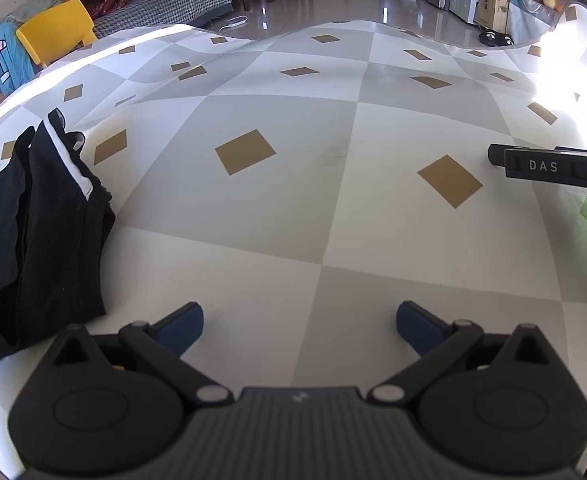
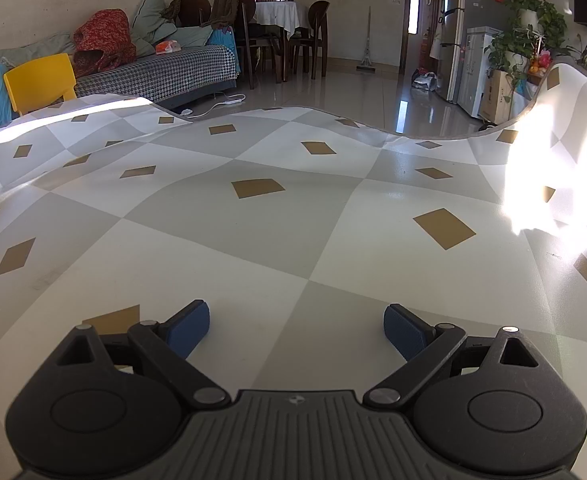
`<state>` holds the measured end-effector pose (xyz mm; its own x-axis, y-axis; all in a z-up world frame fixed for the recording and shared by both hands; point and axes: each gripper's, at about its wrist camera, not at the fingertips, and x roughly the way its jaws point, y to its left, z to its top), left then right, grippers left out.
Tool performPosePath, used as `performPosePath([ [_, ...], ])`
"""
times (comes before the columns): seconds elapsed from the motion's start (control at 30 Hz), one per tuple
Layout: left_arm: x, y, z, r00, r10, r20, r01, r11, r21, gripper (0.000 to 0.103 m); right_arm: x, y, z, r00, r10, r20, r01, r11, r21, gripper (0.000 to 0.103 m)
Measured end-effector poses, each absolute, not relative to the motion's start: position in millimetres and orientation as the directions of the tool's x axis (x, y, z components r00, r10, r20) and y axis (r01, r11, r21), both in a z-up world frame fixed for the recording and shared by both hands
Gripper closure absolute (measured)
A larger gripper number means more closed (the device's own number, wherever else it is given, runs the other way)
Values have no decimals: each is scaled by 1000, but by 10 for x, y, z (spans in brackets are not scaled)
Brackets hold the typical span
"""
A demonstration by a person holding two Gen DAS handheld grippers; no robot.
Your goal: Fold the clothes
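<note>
A black garment (image 1: pixel 33 224) with a white inner band lies crumpled at the left edge of the checked table cover (image 1: pixel 293 208). My left gripper (image 1: pixel 299 328) hovers low over the table just right of the garment, open, nothing between its blue pads (image 1: pixel 181 328). At the right edge of the left wrist view the other gripper's black body (image 1: pixel 549 166) marked DAS juts in over the table. In the right wrist view my right gripper (image 2: pixel 296 330) is open over bare checked cover (image 2: pixel 293 240). No garment shows in that view.
The table cover's far edge (image 2: pixel 293 110) curls up in waves. Beyond it stand a yellow chair (image 2: pixel 39 80), a sofa (image 2: pixel 157 72) heaped with fabrics, a dining set (image 2: pixel 285 36) and plants (image 2: pixel 525 36). Strong sun glare (image 2: pixel 549 184) washes out the table's right side.
</note>
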<state>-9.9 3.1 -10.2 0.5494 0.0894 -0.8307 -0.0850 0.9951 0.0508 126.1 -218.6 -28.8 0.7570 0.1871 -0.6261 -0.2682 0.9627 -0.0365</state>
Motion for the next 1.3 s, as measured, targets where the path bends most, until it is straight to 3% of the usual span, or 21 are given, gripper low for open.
performPosePath([
  [1.3,-111,65,-113,535,74,-842,-112,994,16,0,1262,-2184,-288,757,187,-626,-268,963,-36,8],
])
